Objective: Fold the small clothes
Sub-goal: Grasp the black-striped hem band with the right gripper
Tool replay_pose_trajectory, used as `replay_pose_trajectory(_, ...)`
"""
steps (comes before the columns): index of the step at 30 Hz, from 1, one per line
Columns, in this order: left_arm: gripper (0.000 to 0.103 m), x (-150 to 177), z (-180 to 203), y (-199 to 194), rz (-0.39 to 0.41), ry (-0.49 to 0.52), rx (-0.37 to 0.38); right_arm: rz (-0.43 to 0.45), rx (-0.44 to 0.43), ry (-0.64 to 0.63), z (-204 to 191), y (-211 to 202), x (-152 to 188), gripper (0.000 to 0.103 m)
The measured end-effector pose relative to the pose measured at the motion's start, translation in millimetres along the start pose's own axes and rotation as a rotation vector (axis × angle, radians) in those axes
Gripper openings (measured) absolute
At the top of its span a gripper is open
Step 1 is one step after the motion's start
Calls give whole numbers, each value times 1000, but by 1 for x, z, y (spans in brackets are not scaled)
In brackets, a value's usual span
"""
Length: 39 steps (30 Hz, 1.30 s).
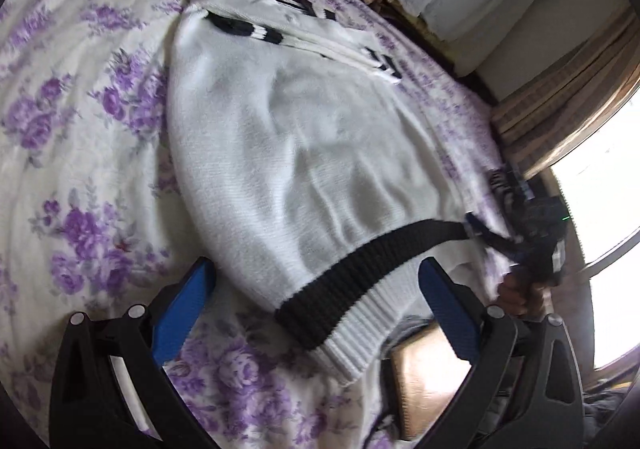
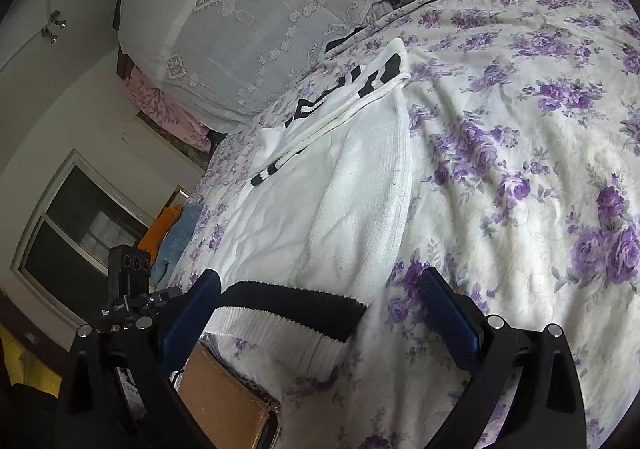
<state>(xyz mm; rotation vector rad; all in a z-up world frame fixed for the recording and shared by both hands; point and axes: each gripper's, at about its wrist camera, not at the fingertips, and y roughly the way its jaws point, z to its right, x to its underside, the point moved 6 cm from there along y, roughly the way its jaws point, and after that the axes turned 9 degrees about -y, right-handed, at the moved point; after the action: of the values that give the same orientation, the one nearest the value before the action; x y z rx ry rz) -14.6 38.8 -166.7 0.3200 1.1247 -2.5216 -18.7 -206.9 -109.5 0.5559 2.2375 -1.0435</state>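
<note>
A white knit sweater [image 1: 280,137] with a black band above its white ribbed hem [image 1: 360,269] lies on a purple-flowered bedspread [image 1: 80,129]; black-striped sleeves are folded across its far end. My left gripper [image 1: 316,277] is open, its blue fingers either side of the hem's near corner. In the right wrist view the same sweater [image 2: 320,209] lies ahead, and my right gripper [image 2: 320,289] is open over the black hem band [image 2: 292,305]. In the left wrist view the right gripper [image 1: 532,225] appears at the hem's far corner; I cannot tell there how it stands.
A lace-covered pile of bedding [image 2: 260,9] stands at the head of the bed. A brown box [image 2: 224,401] sits below the bed edge. A window [image 2: 72,241] and orange and blue cloth [image 2: 168,241] are at the left. Striped curtains [image 1: 560,97] hang by a bright window.
</note>
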Motion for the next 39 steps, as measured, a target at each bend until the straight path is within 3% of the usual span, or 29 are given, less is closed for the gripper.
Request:
replay_pose_trajectory(4,98,-6,1,7,-60,-58,136,-7,-44,46,4,3,-2,100)
replay_pose_trajectory(8,98,-16,-3,16,-95,-117,197,-68,-103,74,2,19,-8,100)
replay_pose_trajectory(12,98,-21,1,22,-104,-126,210,-112,-189,110,-3,44,-22,100)
replay_pose_trajectory(17,98,-17,12,28,-104,-75,204,-92,-244,141,-7,57,-33,99)
replay_pose_trajectory(21,95,-15,0,19,-91,-105,224,-82,-148,131,3,31,-26,99)
replay_pose_trajectory(24,95,-18,-2,21,-97,-106,209,-136,-110,124,8,28,-18,98)
replay_pose_trajectory(28,98,-27,7,34,-95,-68,152,-206,-38,94,3,61,-29,100)
replay_pose_trajectory(33,98,-44,6,41,-92,-78,143,-155,-43,82,4,103,-59,100)
replay_pose_trajectory(36,98,-52,-1,39,-98,-123,190,-136,-44,91,7,102,-59,91)
replay_pose_trajectory(39,98,-39,3,36,-121,-60,181,-149,-67,43,6,83,-37,69)
